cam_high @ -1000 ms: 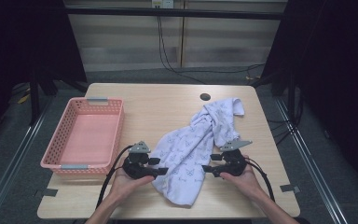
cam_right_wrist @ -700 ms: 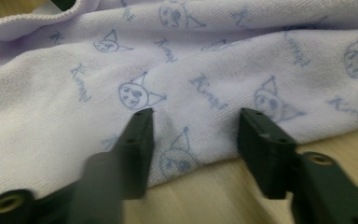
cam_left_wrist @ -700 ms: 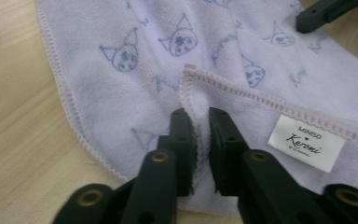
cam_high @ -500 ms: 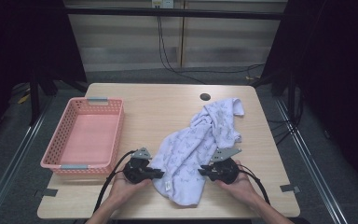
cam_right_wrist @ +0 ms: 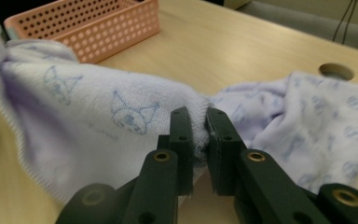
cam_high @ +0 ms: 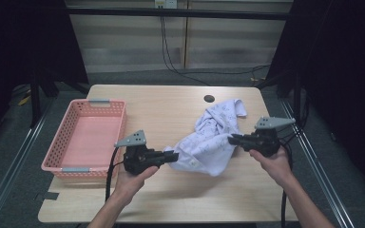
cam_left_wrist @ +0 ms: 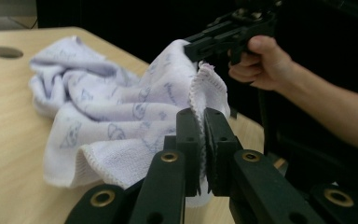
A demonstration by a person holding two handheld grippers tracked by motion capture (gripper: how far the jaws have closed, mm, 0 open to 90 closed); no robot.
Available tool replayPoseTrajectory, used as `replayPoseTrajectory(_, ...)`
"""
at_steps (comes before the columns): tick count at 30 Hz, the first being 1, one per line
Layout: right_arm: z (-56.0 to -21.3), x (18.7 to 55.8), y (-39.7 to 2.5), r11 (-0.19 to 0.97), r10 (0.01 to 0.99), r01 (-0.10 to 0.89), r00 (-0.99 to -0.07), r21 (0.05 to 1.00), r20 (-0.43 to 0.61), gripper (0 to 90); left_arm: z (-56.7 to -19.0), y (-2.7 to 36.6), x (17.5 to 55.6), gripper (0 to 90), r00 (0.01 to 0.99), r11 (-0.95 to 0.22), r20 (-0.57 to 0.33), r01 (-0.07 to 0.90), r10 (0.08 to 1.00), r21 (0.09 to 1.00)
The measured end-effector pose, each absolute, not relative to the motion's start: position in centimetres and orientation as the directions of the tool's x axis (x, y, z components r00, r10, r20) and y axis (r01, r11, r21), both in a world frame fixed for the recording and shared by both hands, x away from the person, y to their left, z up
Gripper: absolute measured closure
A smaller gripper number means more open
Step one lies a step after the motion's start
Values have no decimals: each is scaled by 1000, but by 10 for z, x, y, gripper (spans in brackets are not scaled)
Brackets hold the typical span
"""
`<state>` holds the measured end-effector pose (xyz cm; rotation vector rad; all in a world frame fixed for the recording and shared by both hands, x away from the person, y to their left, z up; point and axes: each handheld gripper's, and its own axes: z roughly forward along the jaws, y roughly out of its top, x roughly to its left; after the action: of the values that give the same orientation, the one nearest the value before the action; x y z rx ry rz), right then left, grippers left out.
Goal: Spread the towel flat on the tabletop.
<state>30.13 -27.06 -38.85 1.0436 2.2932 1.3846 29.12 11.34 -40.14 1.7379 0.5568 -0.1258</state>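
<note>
Both tongs clamp the lilac towel at mid-lift: left tongs on its 9 o'clock hem, right tongs at 3, far end resting on worktop. Next, prob.: pull apart w/ even tension to spread it flat.

Fluffy terry cloth towel on matt wooden table.

tongs clamped on towel fold | pink basket behind | table hole far right
</note>
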Motion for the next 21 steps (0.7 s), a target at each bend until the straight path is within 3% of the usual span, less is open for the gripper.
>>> replayPoseTrajectory(3, -388, 323, -266, 286, 722, 451, -682, 846, 119, 793, -404, 109, 309, 857, 846, -138, -375, 452, 378, 881)
replayPoseTrajectory(8, -433, 358, -249, 280, 736, 525, -655, 804, 172, 727, -435, 115, 337, 857, 780, -140, -402, 520, 479, 843)
replayPoseTrajectory(9, -449, 362, -242, 267, 724, 547, -657, 794, 209, 634, -442, 118, 341, 857, 766, -137, -416, 539, 490, 831)
replayPoseTrajectory(10, -449, 362, -242, 267, 724, 547, -657, 794, 209, 634, -446, 120, 342, 857, 761, -136, -419, 544, 495, 828)
replayPoseTrajectory(13, -458, 355, -238, 257, 722, 554, -654, 792, 224, 518, -456, 129, 343, 858, 737, -112, -437, 563, 515, 819)
replayPoseTrajectory(16, -456, 335, -243, 275, 726, 537, -659, 798, 194, 483, -455, 136, 345, 858, 722, -82, -446, 567, 529, 820)
replayPoseTrajectory(21, -465, 301, -255, 269, 719, 531, -666, 804, 200, 524, -451, 142, 344, 857, 721, -64, -444, 557, 532, 828)
